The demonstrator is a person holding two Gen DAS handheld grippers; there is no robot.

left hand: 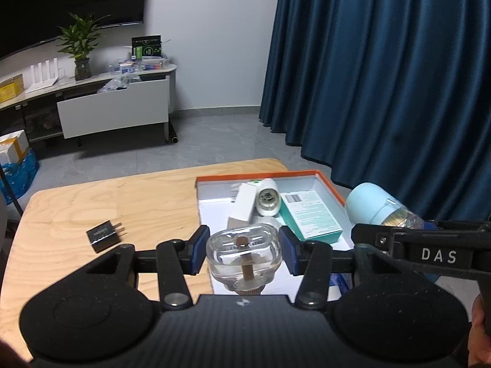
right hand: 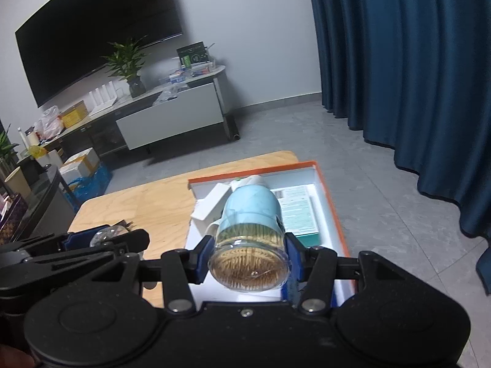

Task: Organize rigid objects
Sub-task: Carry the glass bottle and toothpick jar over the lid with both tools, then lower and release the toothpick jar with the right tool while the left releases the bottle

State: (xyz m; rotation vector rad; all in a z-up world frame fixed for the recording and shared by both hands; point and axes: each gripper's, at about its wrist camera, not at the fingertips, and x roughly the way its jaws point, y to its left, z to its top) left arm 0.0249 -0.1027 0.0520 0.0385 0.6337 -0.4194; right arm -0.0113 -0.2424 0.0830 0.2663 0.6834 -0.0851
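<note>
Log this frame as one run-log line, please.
left gripper: shut on clear glass bottle | right gripper: shut on toothpick jar | both above orange-rimmed box

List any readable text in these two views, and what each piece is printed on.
"DAS": white letters on the right tongs, seen in the left wrist view.
Teal box in the orange-rimmed tray: printed label, too small to read.
Green-and-black box on the far cabinet: print too blurred to read.

White wall (left hand: 214, 30), grey tile floor (left hand: 214, 141), blue curtain (left hand: 383, 76), dark TV (right hand: 92, 36), low cabinet (left hand: 113, 113).
</note>
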